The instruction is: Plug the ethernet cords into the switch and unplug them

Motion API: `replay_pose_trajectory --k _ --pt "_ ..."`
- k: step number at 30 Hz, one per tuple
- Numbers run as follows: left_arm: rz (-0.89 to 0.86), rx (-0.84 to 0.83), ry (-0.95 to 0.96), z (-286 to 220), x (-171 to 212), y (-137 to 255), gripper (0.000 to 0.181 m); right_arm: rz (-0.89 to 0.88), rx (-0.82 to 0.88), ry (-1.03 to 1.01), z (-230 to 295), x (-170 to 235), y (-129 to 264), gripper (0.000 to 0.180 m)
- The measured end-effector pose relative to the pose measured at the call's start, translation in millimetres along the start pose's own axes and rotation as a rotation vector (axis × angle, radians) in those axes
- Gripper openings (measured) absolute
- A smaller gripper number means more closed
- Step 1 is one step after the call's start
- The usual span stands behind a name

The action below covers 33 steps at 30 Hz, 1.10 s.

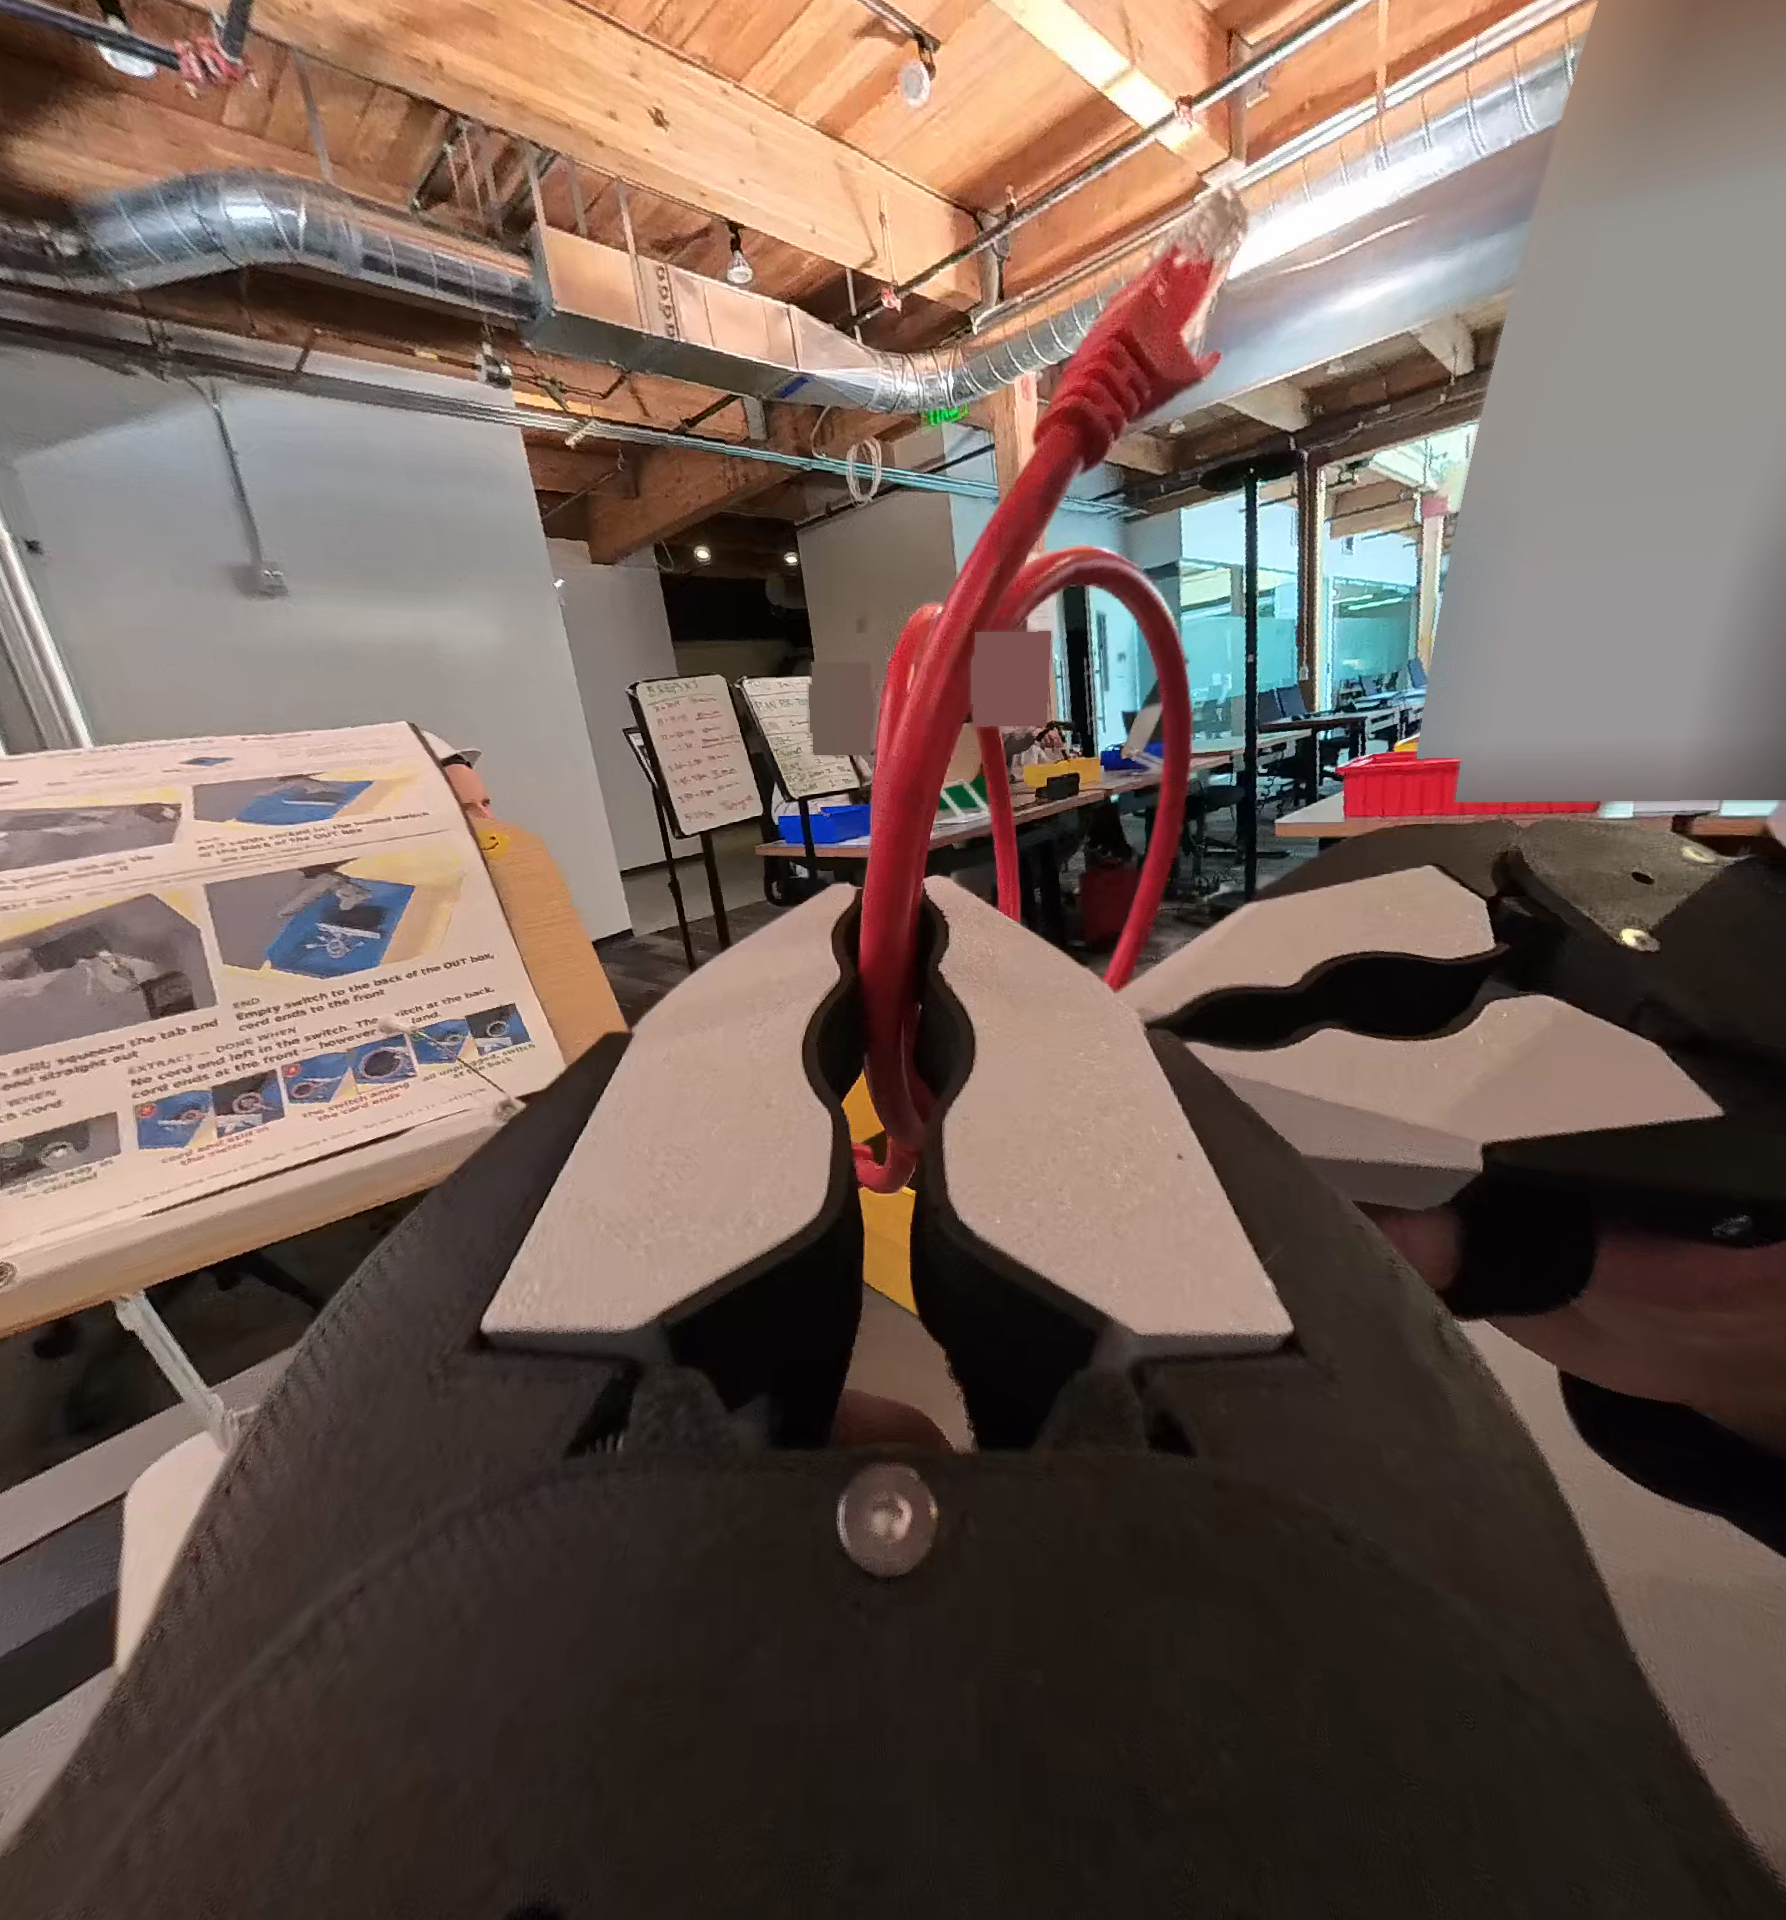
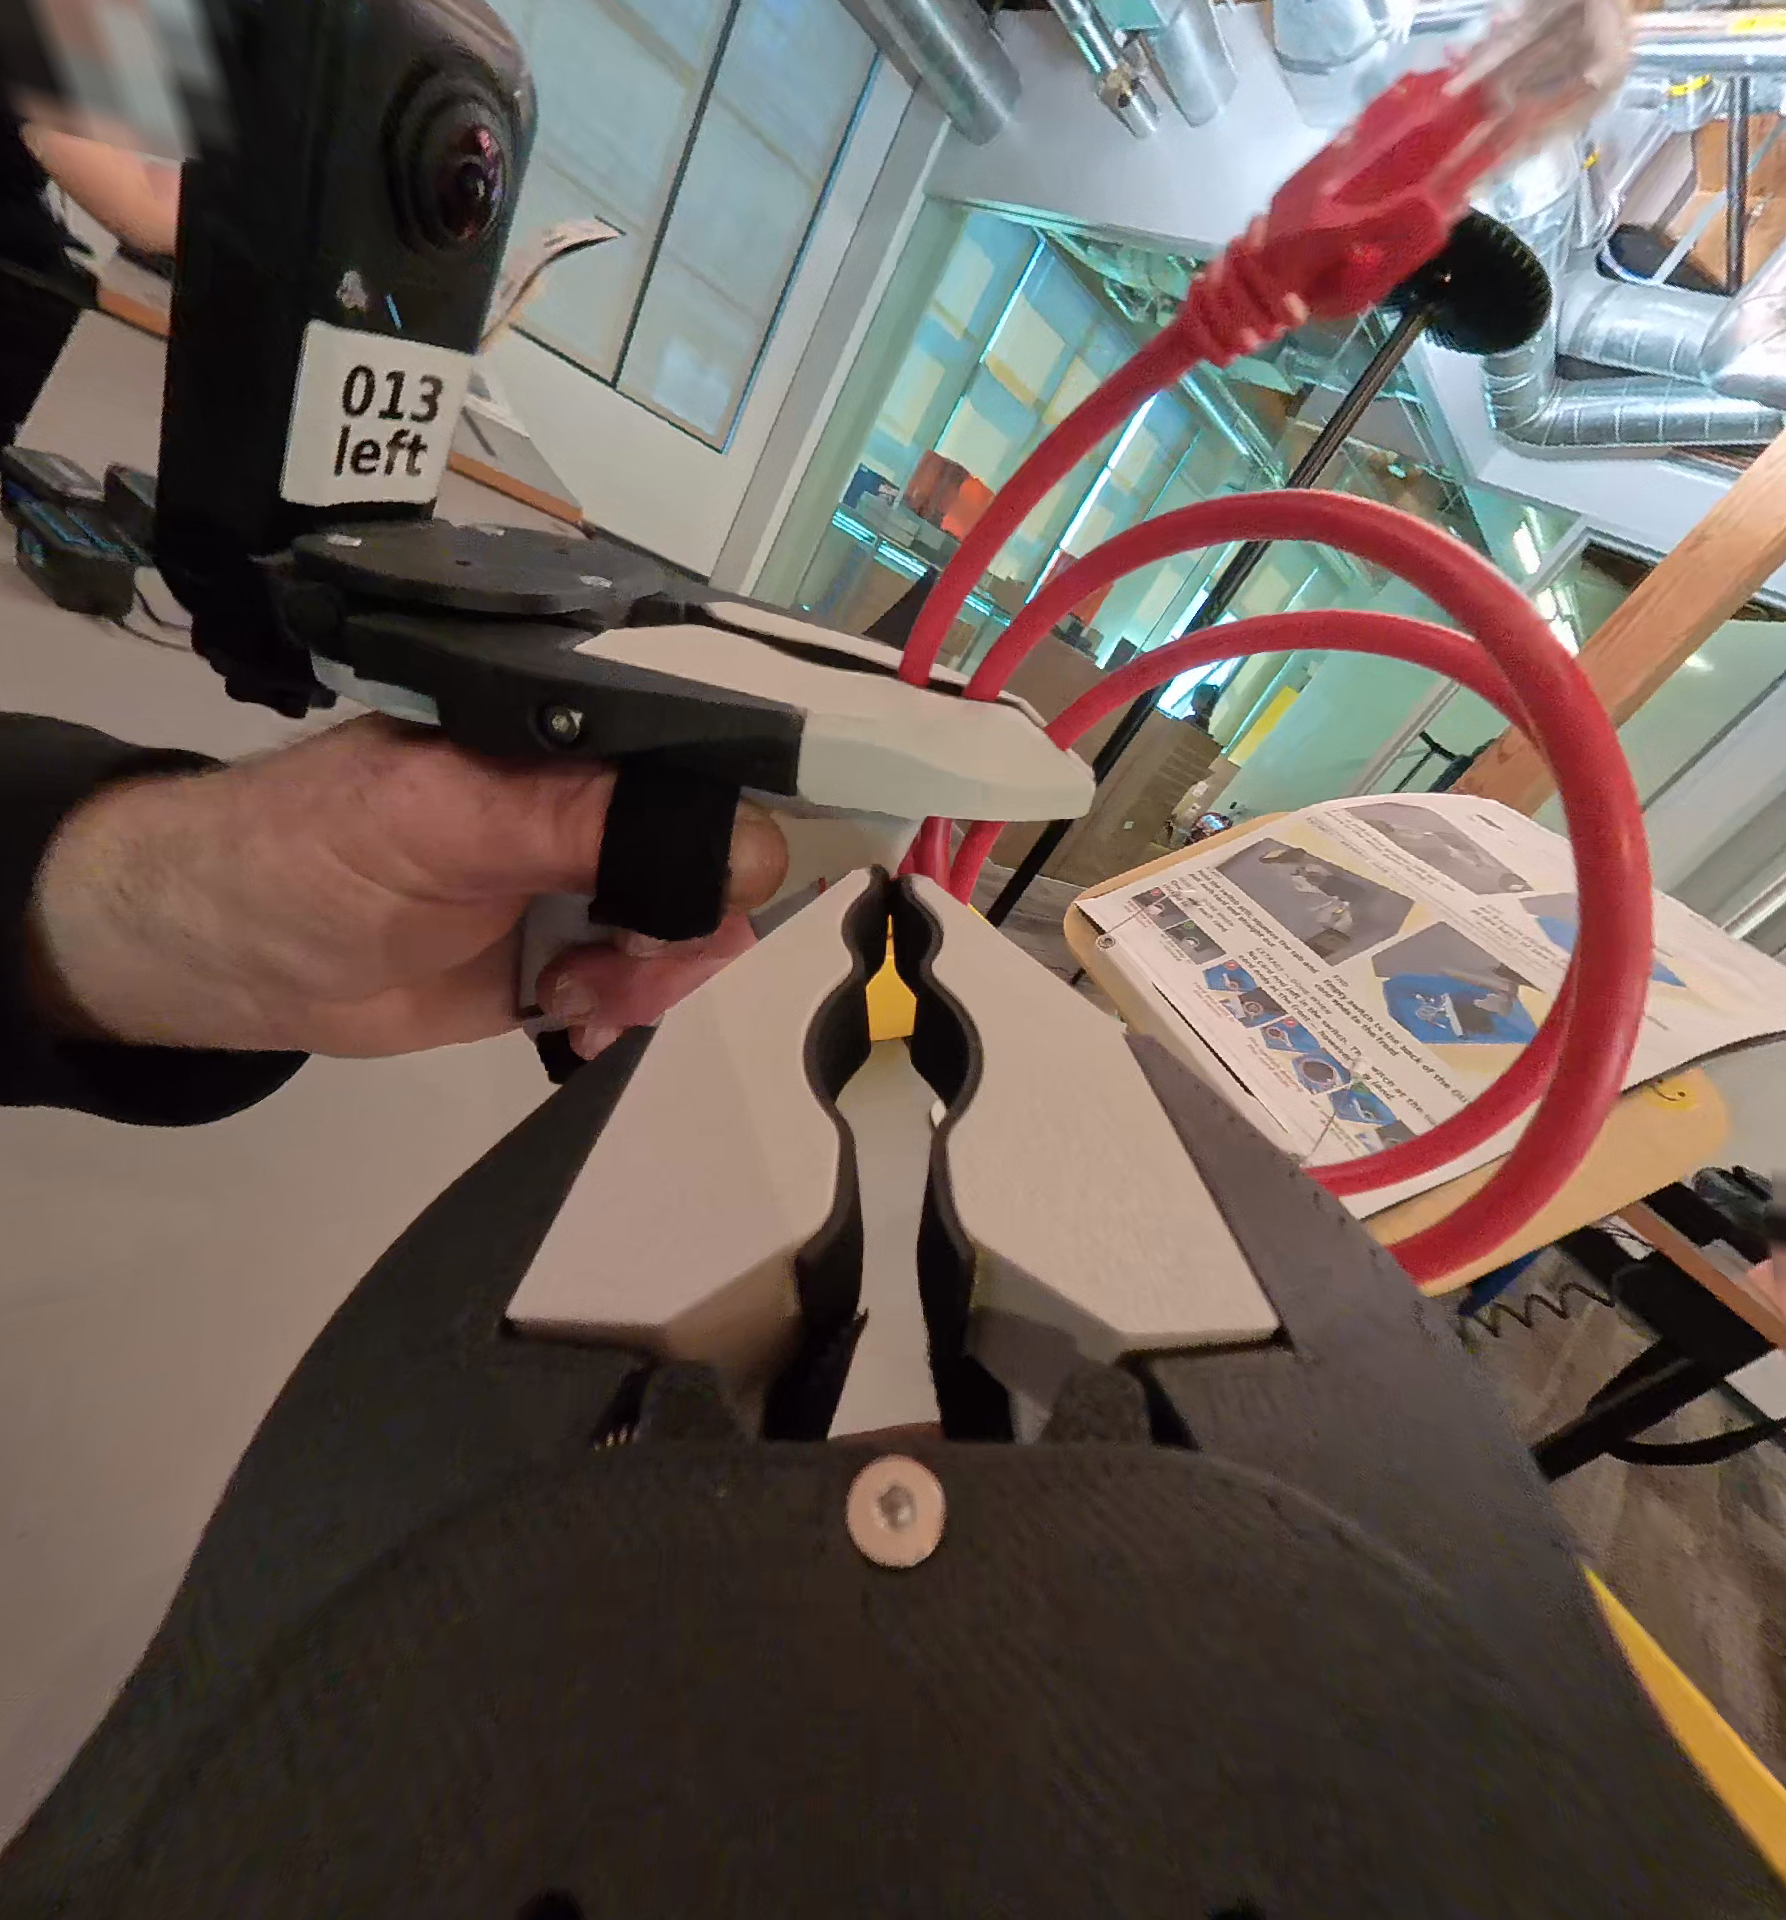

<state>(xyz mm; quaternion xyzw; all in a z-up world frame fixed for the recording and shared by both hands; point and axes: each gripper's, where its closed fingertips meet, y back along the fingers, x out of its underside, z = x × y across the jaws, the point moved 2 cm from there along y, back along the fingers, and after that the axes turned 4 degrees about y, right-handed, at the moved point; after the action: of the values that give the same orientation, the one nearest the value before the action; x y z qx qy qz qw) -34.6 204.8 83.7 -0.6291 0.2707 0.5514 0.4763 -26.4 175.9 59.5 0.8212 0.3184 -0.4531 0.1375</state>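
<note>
On the left a printed instruction sheet on a tilted wooden board (image 1: 214,997) leans beside the pale grey counter (image 2: 141,1299); the switch is in neither view.

The left tool (image 1: 894,935), black plastic with matte grey, grainy finger faces and wavy black inner pads, is clamped on a coiled red round-jacketed ethernet cord (image 1: 930,748). Several strands run together through the notch between the fingers, and the loops spring up and out above them, off the counter. The jacket looks smooth and rubbery, so the bundle should be light, springy and inclined to slide or uncoil if the squeeze eases.

Higher and to the right, the cord's ribbed red strain boot with its clear plastic plug (image 1: 1169,301) stands free in the air. That plug is hard, and its thin latch tab is probably the fragile part. The boot just behind it seems the best hold for steering it into a port.

The right tool (image 2: 894,899) sits just under the left one. Its tips nearly meet and hold nothing, with the loops (image 2: 1491,831) arcing past its right side.
</note>
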Motion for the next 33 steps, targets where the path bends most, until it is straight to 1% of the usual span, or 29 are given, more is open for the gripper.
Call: replay_pose_trajectory --k 10,16,18,20,22,25,26,28,30,33 --pt "0.009 0.008 0.06 3 1 0 0.005 0.144 -0.042 0.236 15 15 -5 0.0" --pt "0.029 0.03 0.098 -5 10 -3 0.005 0.346 -0.006 0.425 11 42 -9 0.0" --pt "0.038 0.037 0.148 -5 14 -4 0.005 0.397 0.014 0.45 9 48 -9 0.0" --pt "0.027 0.04 0.215 -2 13 -4 0.005 0.41 0.038 0.435 5 50 -10 0.0" --pt "0.02 0.038 0.262 2 11 -3 0.005 0.396 0.058 0.369 2 51 -11 0.0" --pt "-0.016 0.027 0.289 10 4 -1 0.005 0.286 0.026 0.297 6 40 -10 0.002" --pt "-0.032 0.025 0.299 13 1 0 0.005 0.241 0.012 0.26 7 35 -9 0.012" --pt "-0.065 0.031 0.323 18 -6 3 0.005 0.176 -0.008 0.171 6 29 -8 0.023" --pt "-0.074 0.025 0.332 23 -8 5 0.005 0.124 -0.02 0.034 2 27 -8 0.01" --pt "-0.086 0.037 0.34 22 -9 6 0.005 0.006 -0.046 -0.224 -9 23 -4 0.005"
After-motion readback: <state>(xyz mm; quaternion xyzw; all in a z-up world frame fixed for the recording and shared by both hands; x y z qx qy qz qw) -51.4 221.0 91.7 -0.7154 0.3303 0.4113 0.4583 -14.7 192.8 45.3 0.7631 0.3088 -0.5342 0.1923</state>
